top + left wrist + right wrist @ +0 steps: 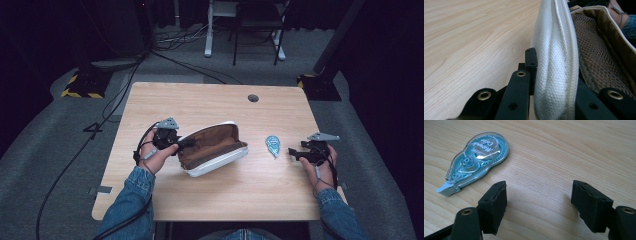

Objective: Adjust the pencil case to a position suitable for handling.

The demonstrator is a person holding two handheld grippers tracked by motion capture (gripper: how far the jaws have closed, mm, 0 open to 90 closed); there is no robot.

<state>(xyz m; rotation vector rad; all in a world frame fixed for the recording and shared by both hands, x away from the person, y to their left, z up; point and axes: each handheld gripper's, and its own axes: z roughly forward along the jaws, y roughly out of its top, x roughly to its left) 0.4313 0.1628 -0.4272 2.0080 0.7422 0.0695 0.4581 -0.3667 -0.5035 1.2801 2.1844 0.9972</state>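
Now the left claw [186, 144] is clamped on the open pouch's [215, 150] white edge, mid-surface [210, 200]; the right claw [539, 195], jaws apart, sits near the tape roller [476, 155].

Blue denim sleeves [131, 197] at the frame's bottom; black left gripper [186, 144] and right gripper [292, 152], grey three-cornered top plates, black cables, brass-ringed screw holes.
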